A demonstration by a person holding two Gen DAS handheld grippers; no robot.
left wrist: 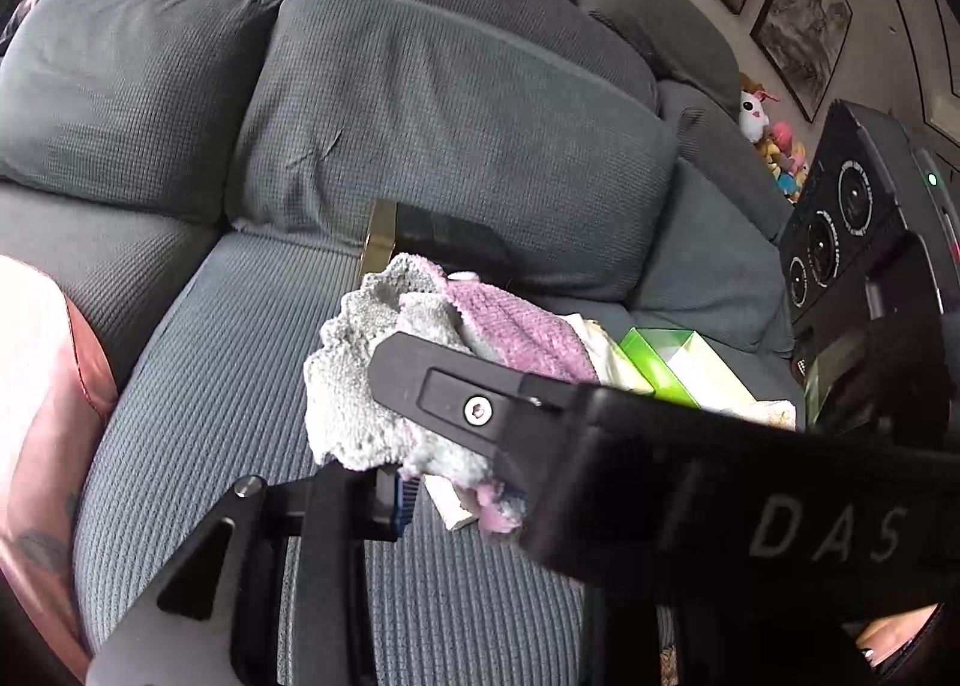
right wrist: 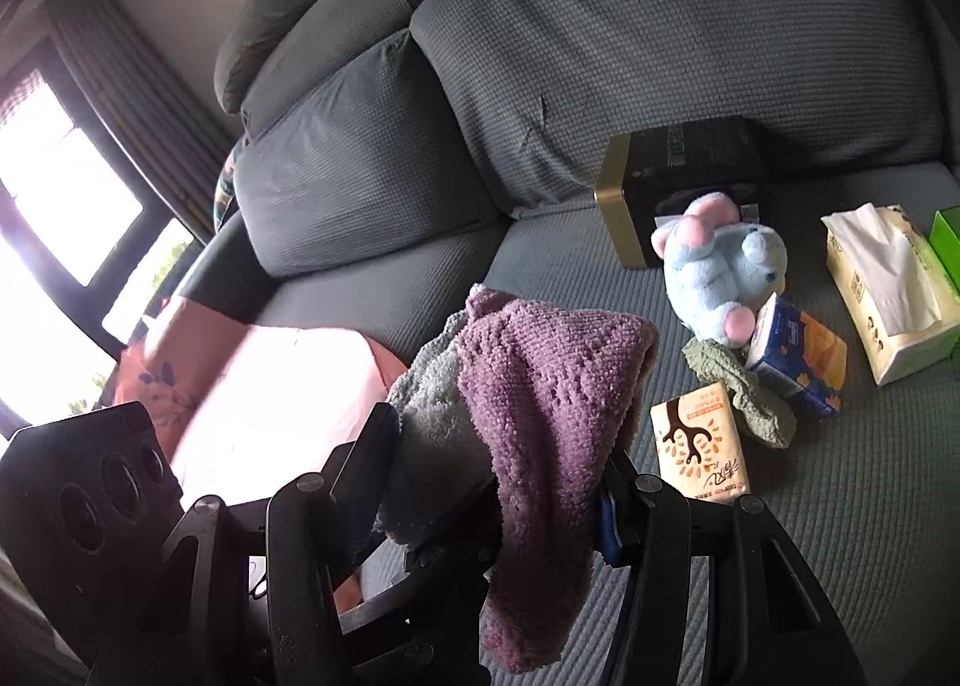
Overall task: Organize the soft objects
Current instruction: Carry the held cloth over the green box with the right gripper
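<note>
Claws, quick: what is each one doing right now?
Left claw: closed on the grey-and-purple cloth.
Right claw: closed on the same cloth.

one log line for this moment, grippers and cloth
left hand-held gripper: on cloth | right hand-held gripper: on cloth | purple-grey cloth: held above sofa seat

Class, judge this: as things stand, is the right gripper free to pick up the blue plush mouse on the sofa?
Probably not yet. The right gripper is already shut on the purple and grey cloths; the blue plush mouse itself lies uncovered ahead.
</note>
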